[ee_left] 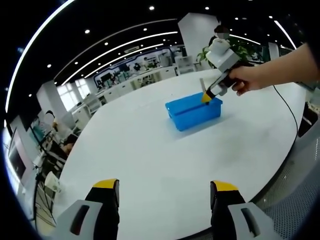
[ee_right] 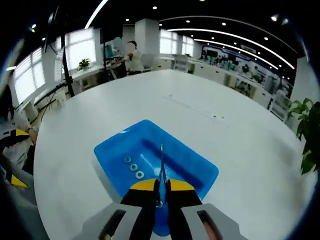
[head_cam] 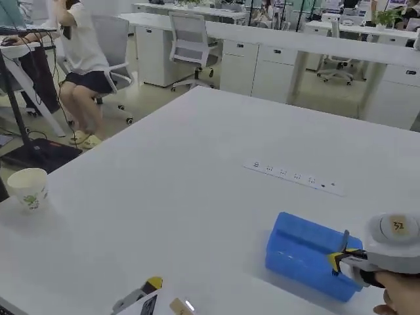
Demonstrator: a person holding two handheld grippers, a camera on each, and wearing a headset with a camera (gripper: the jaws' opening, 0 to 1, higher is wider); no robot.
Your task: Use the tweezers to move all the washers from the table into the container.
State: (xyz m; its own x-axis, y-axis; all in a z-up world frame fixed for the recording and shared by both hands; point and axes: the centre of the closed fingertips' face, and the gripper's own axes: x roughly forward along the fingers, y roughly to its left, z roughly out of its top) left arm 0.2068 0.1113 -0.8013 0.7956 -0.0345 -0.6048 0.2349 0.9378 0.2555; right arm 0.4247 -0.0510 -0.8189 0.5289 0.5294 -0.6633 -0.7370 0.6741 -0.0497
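Right claw [ee_right: 160, 192], pressed together on the tweezers [ee_right: 161, 160], hangs at lower centre of its view over the blue container [ee_right: 200, 167], where three washers [ee_right: 134, 167] lie left of the tips (whether they pinch another is unclear). Left claw [ee_left: 165, 185] is spread, empty. A loose pinch could let the thin tweezers twist and drop.

The table [head_cam: 184, 197] is smooth, matt white. The container [ee_right: 150, 140] is glossy blue plastic; the washers [ee_right: 133, 167] and slim tweezers [ee_right: 162, 162] look like bright metal.
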